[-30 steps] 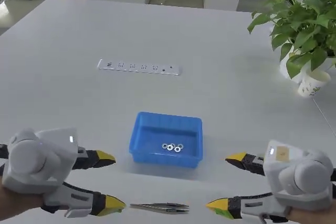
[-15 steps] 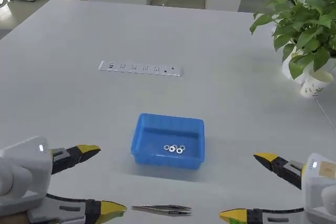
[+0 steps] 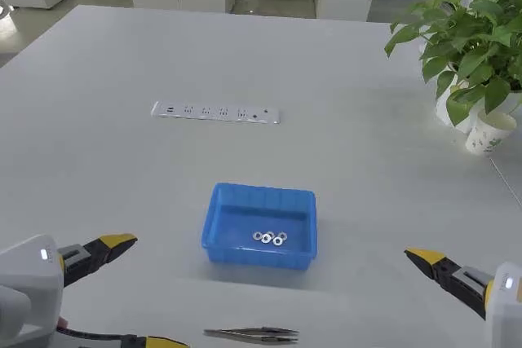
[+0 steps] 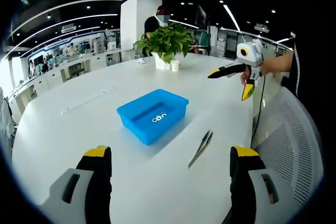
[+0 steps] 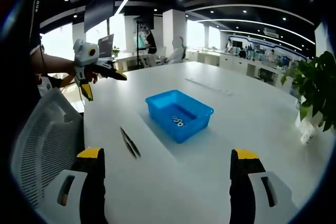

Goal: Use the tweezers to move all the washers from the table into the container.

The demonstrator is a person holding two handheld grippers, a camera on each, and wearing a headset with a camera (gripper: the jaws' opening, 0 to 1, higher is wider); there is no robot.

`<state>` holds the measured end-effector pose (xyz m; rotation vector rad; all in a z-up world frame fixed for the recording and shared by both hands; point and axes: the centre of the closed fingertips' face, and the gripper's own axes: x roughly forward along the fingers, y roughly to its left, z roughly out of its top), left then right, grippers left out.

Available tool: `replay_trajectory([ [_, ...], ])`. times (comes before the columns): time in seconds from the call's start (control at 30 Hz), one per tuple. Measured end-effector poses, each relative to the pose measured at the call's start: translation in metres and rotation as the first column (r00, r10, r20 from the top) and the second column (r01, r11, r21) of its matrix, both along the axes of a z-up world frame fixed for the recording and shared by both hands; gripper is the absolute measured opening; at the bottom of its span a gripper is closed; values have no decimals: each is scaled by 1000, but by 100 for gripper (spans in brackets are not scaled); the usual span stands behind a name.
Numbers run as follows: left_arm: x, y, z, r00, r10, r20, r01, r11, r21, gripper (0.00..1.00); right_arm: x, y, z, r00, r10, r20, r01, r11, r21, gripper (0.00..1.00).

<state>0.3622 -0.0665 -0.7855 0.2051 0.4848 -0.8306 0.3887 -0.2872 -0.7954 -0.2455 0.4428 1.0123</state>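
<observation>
Surface: white table, open office behind.
Left gripper: jaws spread wide, holding nothing, over the near edge.
Right gripper: jaws spread wide, holding nothing.
Tweezers: flat on table between the grippers, untouched.
Container: blue, just beyond the tweezers.
Washers: clustered inside the container.
Power strip: farther back.
Plant: far right.

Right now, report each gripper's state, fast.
Left gripper: open, holding nothing.
Right gripper: open, holding nothing.
</observation>
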Motion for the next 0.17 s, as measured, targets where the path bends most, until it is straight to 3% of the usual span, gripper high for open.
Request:
replay_trajectory([
  [0.17, -1, -1, -1, 1000, -14, -1, 14, 1000, 9, 99, 0, 1, 0, 1000, 6, 6, -6, 1000, -1, 100],
])
